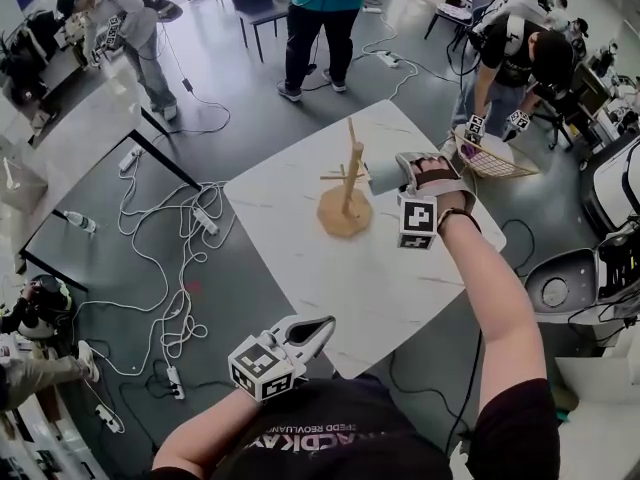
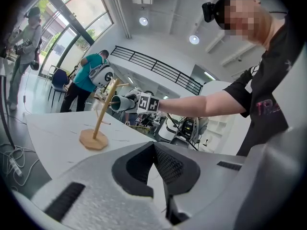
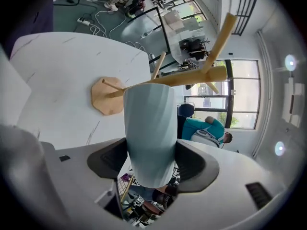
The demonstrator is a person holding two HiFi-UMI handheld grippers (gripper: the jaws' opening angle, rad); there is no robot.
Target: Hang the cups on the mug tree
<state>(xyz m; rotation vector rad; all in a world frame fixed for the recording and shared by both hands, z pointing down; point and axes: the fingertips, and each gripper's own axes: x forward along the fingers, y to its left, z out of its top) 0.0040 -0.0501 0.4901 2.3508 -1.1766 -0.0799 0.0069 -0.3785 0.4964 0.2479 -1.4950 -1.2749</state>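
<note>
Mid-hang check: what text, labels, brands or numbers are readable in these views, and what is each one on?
Nothing reads cleanly enough to quote.
Black shirt: white print, upside down in the head view, too blurred to read.
Same shirt, left gripper view: pink letters, partly cut off, unreadable.
Marker cubes: black-and-white square patterns only, no words.
Cup and mug tree: no print visible.

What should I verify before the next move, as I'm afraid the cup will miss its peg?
1. Cup gripped by right gripper: ok, jaws closed on its sides.
2. Cup lined up on a peg: cannot tell, the cup hides where they meet.
3. Mug tree upright on table: ok.
4. Pegs free of other cups: ok.
5. Left gripper away from the tree: ok, shut and empty.
</note>
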